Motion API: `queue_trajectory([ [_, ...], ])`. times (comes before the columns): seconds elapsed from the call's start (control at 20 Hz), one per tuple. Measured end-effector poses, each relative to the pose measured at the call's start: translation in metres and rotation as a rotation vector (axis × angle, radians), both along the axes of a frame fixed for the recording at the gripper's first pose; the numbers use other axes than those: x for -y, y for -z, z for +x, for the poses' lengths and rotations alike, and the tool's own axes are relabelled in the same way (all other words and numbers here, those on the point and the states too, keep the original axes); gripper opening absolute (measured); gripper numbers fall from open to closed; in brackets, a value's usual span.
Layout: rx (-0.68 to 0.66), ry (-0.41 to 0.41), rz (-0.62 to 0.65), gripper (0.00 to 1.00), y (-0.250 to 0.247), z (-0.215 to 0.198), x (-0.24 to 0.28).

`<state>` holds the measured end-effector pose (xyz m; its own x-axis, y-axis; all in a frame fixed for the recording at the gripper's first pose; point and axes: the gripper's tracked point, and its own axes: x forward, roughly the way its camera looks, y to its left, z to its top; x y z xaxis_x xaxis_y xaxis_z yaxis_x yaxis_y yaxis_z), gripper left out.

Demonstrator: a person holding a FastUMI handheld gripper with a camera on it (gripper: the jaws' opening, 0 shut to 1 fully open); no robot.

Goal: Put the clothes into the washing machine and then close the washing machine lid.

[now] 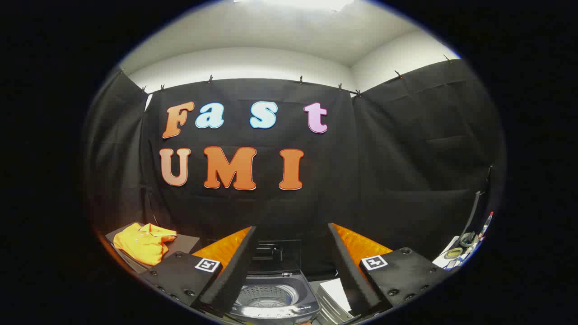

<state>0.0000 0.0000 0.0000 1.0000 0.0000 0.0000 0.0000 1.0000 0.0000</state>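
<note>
Washing machine (273, 295) seen between and just below the fingers, lid (276, 255) raised upright behind the open drum. Orange shirt (144, 243) lies folded on a dark mat (187, 241), well off to the left of the left finger. Gripper (289, 271) held level above the tub, fingers spread wide, nothing grasped. Papers (336, 293) lie beside the machine at right.

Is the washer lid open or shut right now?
Open. The lid stands up behind the washer, whose drum shows between the open claw fingers.
</note>
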Motion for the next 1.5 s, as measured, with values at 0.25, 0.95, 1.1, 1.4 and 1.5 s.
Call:
queue_trajectory([
  [0.25,0.004,0.006,0.000,0.98,0.000,-0.003,0.003],
  [0.95,0.020,0.011,-0.002,0.98,-0.007,-0.009,0.003],
  [1.1,0.020,0.013,-0.001,0.98,-0.007,-0.012,0.002],
  [1.4,0.020,0.015,-0.002,0.98,-0.008,-0.014,0.001],
  [1.5,0.020,0.013,-0.004,0.98,-0.009,-0.014,-0.004],
])
